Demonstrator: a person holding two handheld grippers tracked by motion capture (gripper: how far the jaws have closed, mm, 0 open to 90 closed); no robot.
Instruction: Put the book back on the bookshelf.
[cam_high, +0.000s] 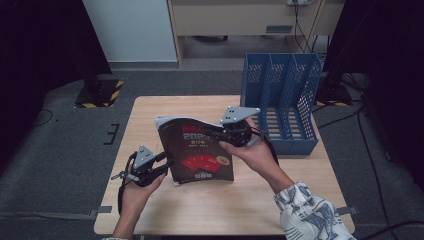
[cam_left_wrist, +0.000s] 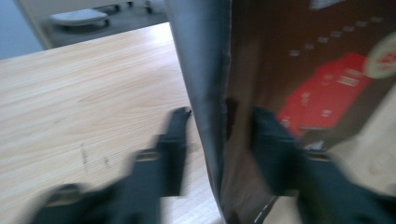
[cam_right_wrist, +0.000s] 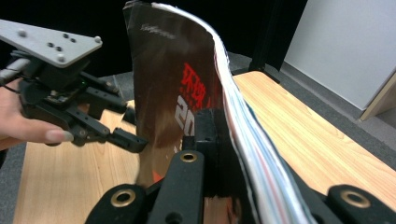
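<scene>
Jaws first: the right gripper (cam_high: 234, 131) is clamped tight on the magazine (cam_high: 200, 152), one black pad flat on the dark cover and the other on the page side, which you can see clearly in the right gripper view, where the white page edges (cam_right_wrist: 243, 116) curve up past the jaws. The left gripper (cam_high: 162, 165) is a different story: its jaws sit partway apart, straddling the magazine's lower left edge. In the blurry left gripper view there's a gap between the left-hand jaw and the spine (cam_left_wrist: 205, 93), so it isn't pinching anything.

The magazine itself is lifted and tilted above the middle of the wooden table (cam_high: 150, 110), dark brown cover facing up with a red patch (cam_high: 204, 162) and light lettering. It hangs between the two hands, right one at the top edge, left one at the bottom corner.

Off to the right on the table stands a blue file rack (cam_high: 282, 100) with slotted compartments, well apart from the magazine.
</scene>
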